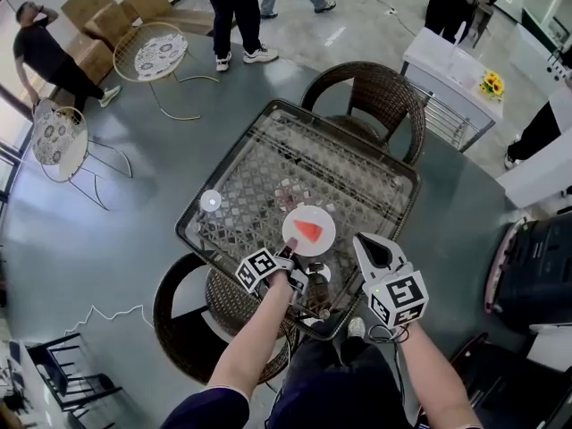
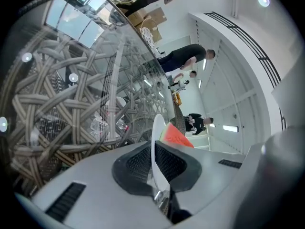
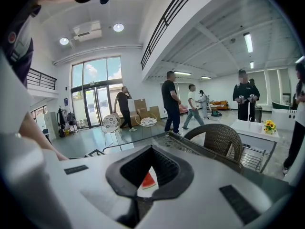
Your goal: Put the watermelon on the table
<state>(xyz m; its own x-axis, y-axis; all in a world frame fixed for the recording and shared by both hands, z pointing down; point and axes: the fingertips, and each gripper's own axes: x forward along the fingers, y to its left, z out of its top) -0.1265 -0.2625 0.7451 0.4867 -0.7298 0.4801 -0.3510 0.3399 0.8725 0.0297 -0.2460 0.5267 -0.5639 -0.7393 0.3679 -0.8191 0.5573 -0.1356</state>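
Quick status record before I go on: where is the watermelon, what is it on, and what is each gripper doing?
watermelon: one red slice, lying on the plate
plate: small, white, over the near part of the table; whether it rests on the glass cannot be told
table: glass top over wicker weave, wicker chair at the far side
left gripper: shut on the plate's near rim
right gripper: jaws apart, nothing between them, beside the plate and apart from it
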